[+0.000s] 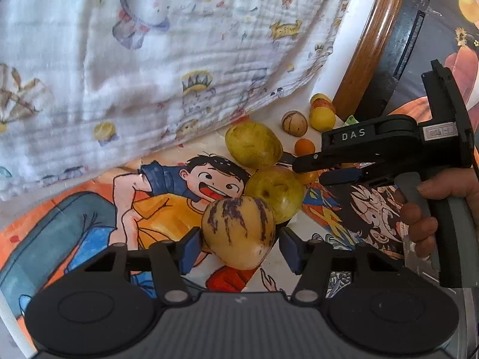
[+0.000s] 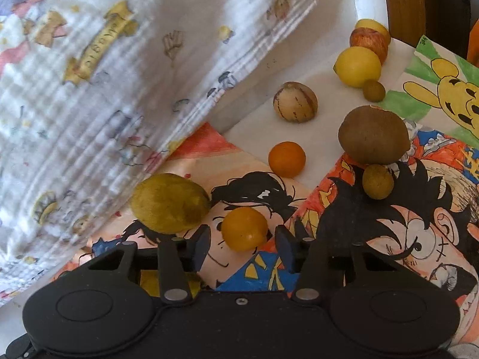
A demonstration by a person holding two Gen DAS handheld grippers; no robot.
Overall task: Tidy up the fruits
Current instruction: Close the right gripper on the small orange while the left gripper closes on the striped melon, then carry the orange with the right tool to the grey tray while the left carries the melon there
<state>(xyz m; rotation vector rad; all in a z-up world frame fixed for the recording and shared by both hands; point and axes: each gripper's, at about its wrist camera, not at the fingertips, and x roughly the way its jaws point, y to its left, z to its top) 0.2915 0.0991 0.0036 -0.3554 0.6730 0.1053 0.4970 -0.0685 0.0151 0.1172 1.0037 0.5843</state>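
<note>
My left gripper (image 1: 238, 246) is open around a yellow melon with purple stripes (image 1: 238, 232); its pads stand a little off the fruit's sides. Two yellow-green fruits (image 1: 275, 193) (image 1: 253, 143) lie just beyond it. My right gripper (image 2: 242, 246) is open, with a small orange fruit (image 2: 244, 229) between its fingertips. The right gripper also shows in the left wrist view (image 1: 311, 169), reaching in from the right. A yellow-green fruit (image 2: 170, 203) lies left of it.
Fruits lie on cartoon posters (image 2: 389, 224): an orange (image 2: 286, 159), a brown fruit (image 2: 373, 134), a small tan fruit (image 2: 377, 181), a striped round fruit (image 2: 295, 102), a lemon (image 2: 357, 65), an apple (image 2: 368, 42). A printed white cloth (image 1: 149, 59) hangs at the left.
</note>
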